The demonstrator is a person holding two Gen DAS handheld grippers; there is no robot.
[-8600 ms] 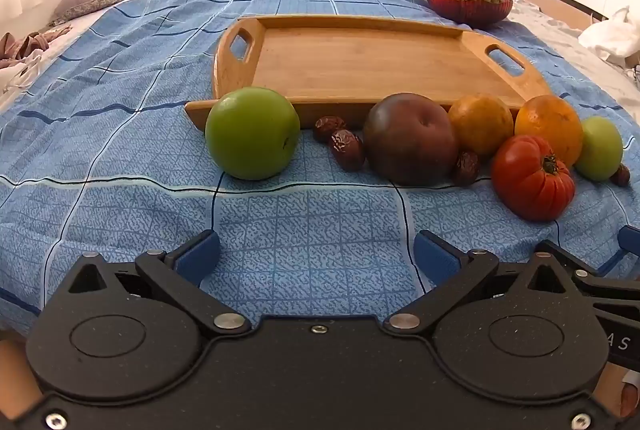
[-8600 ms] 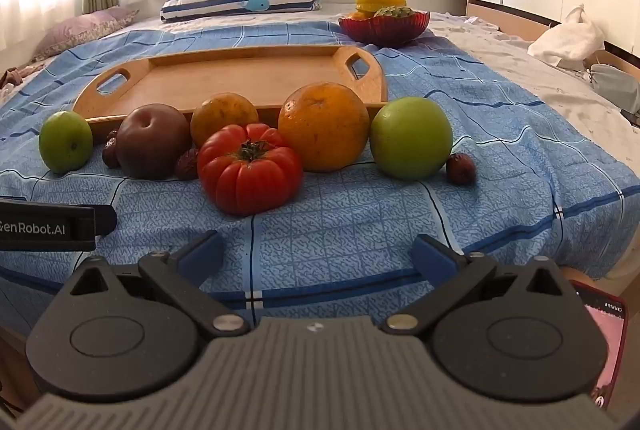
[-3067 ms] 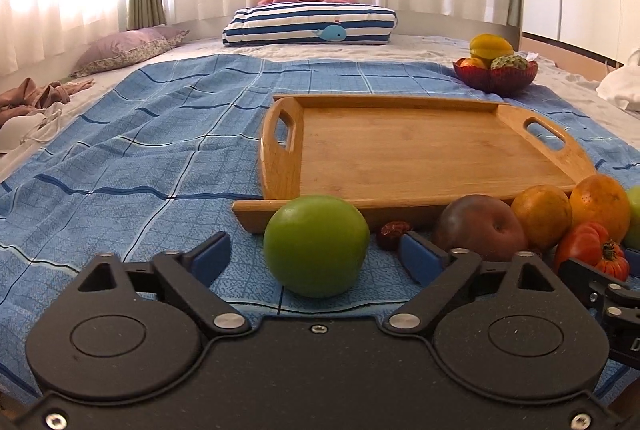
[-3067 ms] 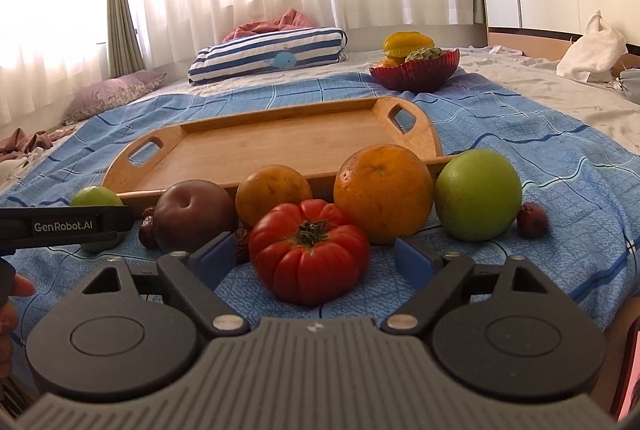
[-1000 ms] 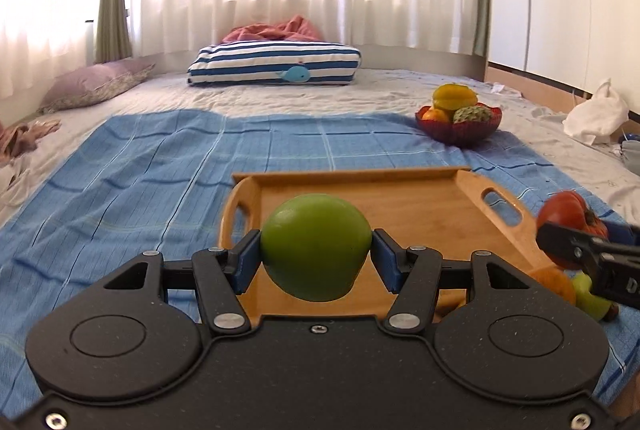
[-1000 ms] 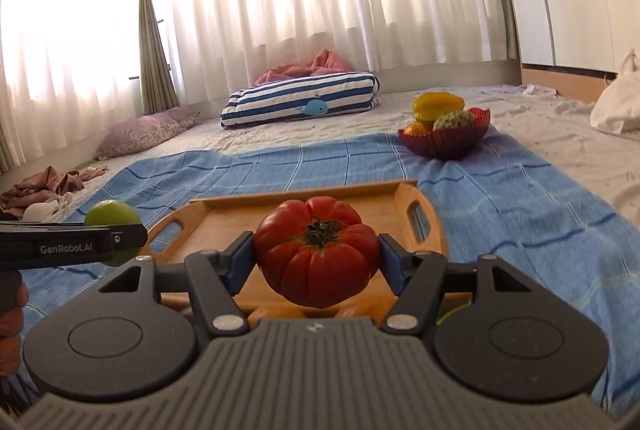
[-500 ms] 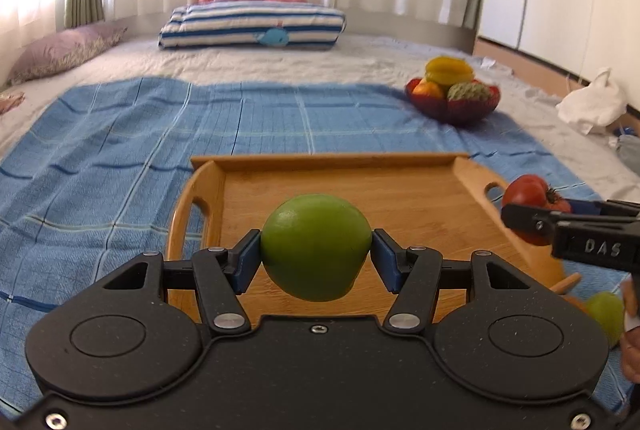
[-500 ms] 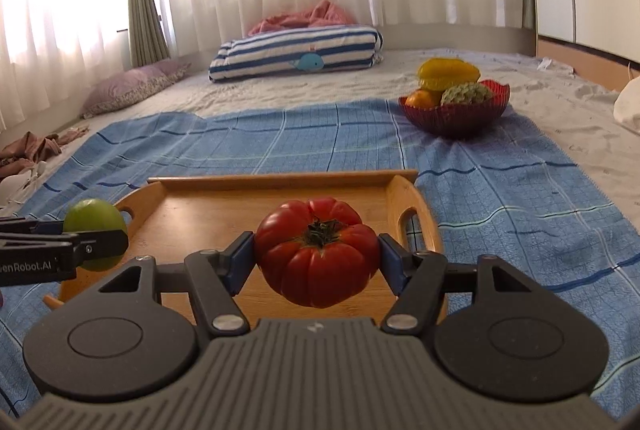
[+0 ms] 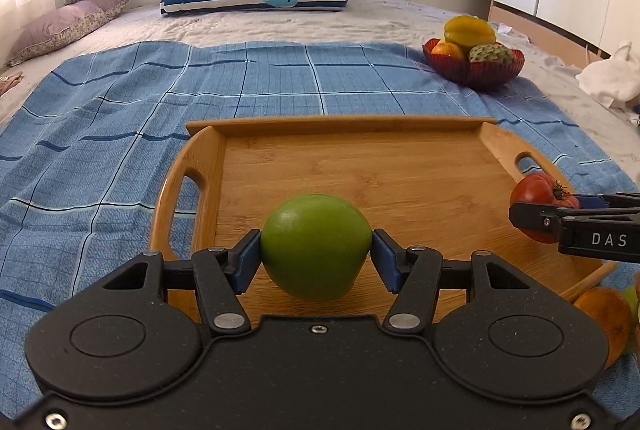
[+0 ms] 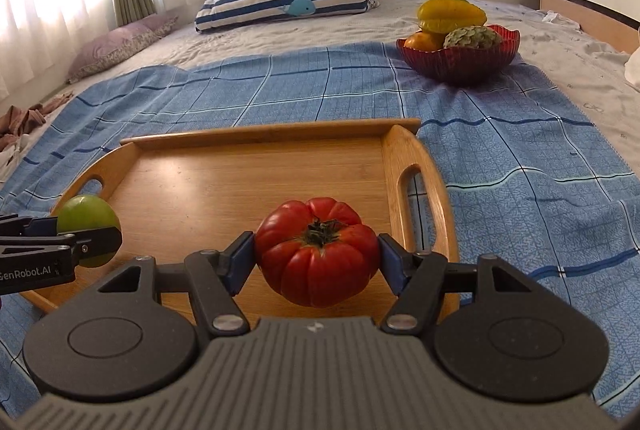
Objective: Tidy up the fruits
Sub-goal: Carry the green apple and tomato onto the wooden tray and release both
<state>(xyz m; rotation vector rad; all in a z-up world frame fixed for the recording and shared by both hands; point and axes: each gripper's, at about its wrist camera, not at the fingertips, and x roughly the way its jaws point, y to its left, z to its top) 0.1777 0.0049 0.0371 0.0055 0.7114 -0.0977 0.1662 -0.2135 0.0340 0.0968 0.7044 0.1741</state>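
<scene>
On the side of the left gripper (image 9: 316, 256) "GenRobot.AI" was printed, and the right gripper (image 10: 317, 258) read "DAS" — both tilted downward over the wooden tray (image 9: 404, 124). Between the left's blue pads sat the green apple (image 9: 316, 246), clamped; the right's pads pressed the red tomato (image 10: 318, 256), the tray floor just beyond each.

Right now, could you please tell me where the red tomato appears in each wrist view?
Left wrist view: the tomato is at the right edge, over the tray's right handle.
Right wrist view: the tomato is centre, low, between the jaws.
Shared landmark: the wooden tray.
</scene>
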